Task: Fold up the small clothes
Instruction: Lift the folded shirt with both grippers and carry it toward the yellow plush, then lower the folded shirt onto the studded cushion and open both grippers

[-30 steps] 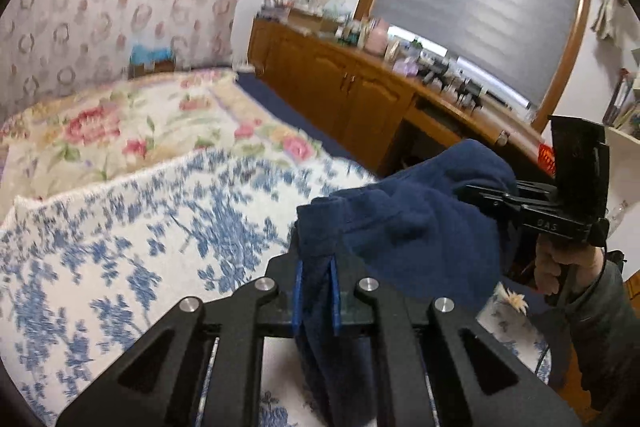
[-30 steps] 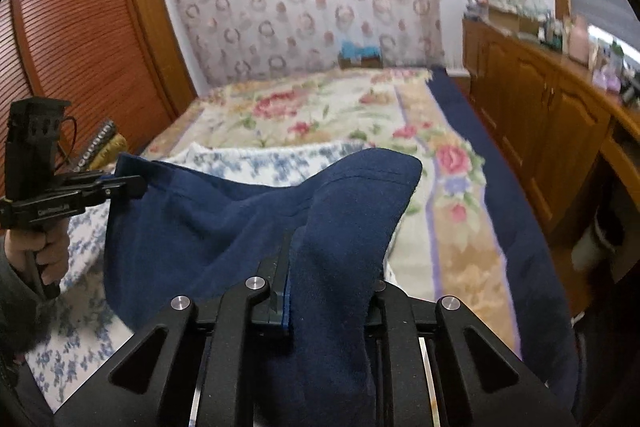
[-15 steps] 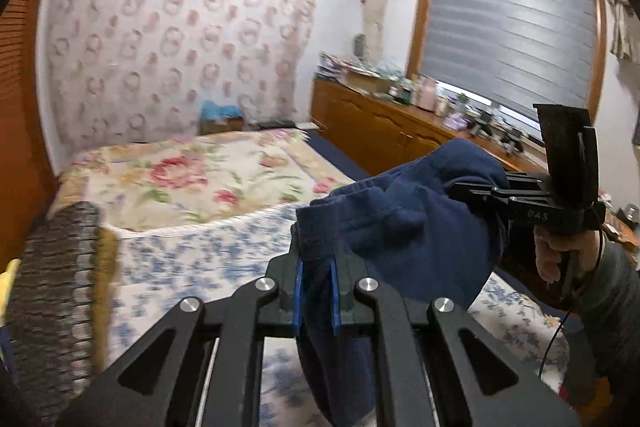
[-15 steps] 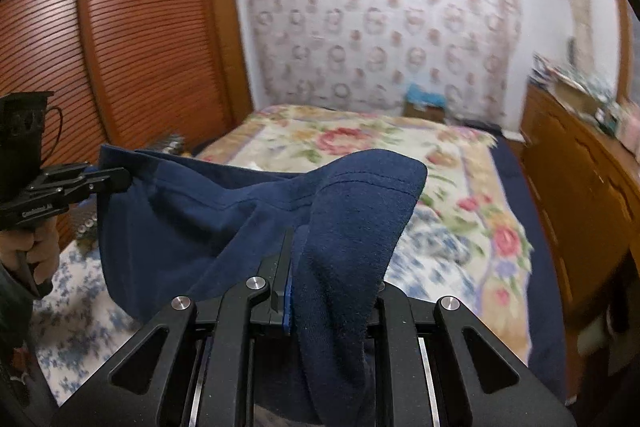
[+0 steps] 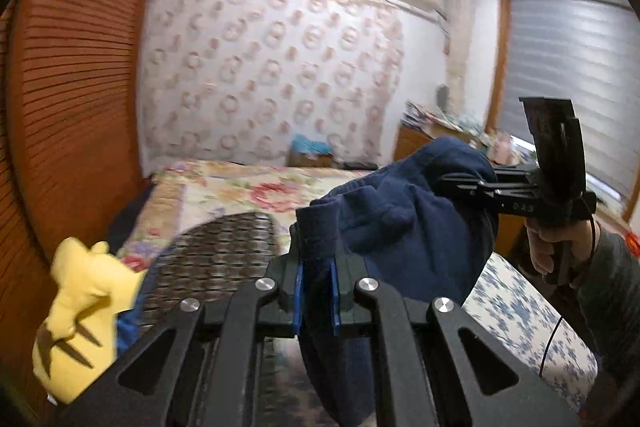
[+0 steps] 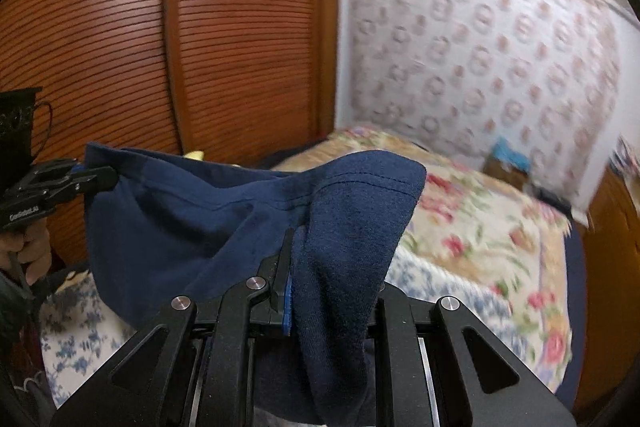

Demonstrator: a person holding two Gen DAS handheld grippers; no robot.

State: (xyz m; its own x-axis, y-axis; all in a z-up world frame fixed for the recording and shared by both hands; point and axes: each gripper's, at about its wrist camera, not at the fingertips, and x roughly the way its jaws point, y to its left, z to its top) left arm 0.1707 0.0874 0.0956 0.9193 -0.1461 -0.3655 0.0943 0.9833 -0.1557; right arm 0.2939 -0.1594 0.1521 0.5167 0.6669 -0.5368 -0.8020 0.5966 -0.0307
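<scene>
A small navy blue garment (image 5: pixel 400 227) hangs in the air above the bed, stretched between both grippers. In the left wrist view my left gripper (image 5: pixel 316 279) is shut on one edge of it, the cloth pinched between the blue pads and trailing down below. My right gripper (image 5: pixel 444 183) bites the other end at the right, held by a hand in a grey sleeve. In the right wrist view my right gripper (image 6: pixel 296 267) is shut on a thick fold of the garment (image 6: pixel 180 227). The left gripper (image 6: pixel 108 177) clamps the far corner at the left.
Below lie a bed with a rose-patterned cover (image 5: pixel 248 191) and a blue-flowered sheet (image 5: pixel 520 307). A yellow plush toy (image 5: pixel 80 307) and a dark woven cushion (image 5: pixel 216 251) sit at the left. A louvred wooden wardrobe (image 6: pixel 160 47) stands behind, a wooden cabinet (image 6: pixel 612 247) at the right.
Both grippers have swung left and risen with the garment still clamped between them. The views have turned from the window and cabinet toward the wardrobe, and the plush toy has come into sight.
</scene>
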